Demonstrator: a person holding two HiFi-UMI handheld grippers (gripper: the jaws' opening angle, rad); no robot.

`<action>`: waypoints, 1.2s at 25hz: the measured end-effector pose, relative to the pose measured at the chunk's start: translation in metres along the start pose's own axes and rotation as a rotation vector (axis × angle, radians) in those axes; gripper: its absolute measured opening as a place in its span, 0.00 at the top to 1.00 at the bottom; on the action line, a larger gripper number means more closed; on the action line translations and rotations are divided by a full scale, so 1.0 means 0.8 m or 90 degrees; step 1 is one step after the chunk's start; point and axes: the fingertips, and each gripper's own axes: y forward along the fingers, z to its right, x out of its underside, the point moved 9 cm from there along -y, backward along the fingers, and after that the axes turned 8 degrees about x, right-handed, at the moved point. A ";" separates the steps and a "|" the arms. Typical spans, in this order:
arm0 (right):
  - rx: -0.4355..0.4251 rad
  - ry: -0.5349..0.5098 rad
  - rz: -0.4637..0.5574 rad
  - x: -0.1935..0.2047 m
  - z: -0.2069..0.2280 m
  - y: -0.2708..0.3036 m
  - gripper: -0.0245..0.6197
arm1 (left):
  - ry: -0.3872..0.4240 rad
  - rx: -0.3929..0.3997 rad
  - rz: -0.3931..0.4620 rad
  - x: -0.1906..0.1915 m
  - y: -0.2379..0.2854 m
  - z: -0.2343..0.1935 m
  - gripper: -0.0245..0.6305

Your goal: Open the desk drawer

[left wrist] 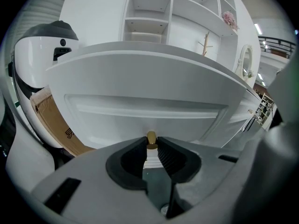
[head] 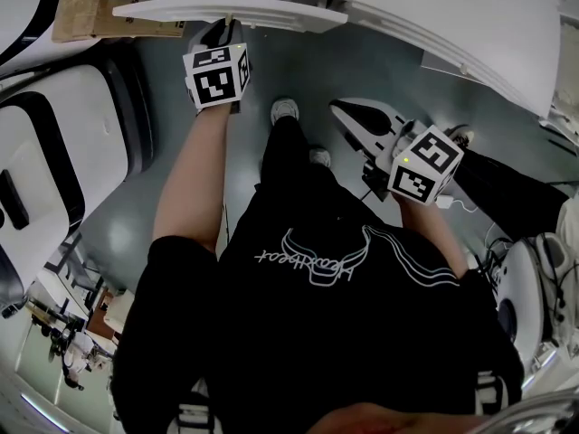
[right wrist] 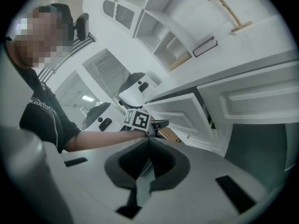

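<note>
At upper left of the head view, left gripper [left wrist: 151,146] clenched on the small brass knob [left wrist: 151,136] of the white desk drawer [left wrist: 145,107], pads pinching both sides, right gripper [right wrist: 148,143] at mid right, jaws pressed together, empty, well apart from the drawer.

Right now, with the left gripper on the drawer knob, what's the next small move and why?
Probably pull the left gripper straight back toward you: its jaws are clamped on the brass knob, and the drawer front looks only partly out.
</note>
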 end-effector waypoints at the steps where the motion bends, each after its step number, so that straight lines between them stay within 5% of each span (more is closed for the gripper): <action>1: 0.000 -0.001 0.000 0.001 -0.001 -0.005 0.95 | -0.001 -0.001 0.001 0.001 -0.002 0.003 0.85; 30: -0.025 -0.025 -0.034 0.034 -0.038 0.002 0.95 | -0.018 -0.001 0.004 0.060 -0.050 -0.011 0.85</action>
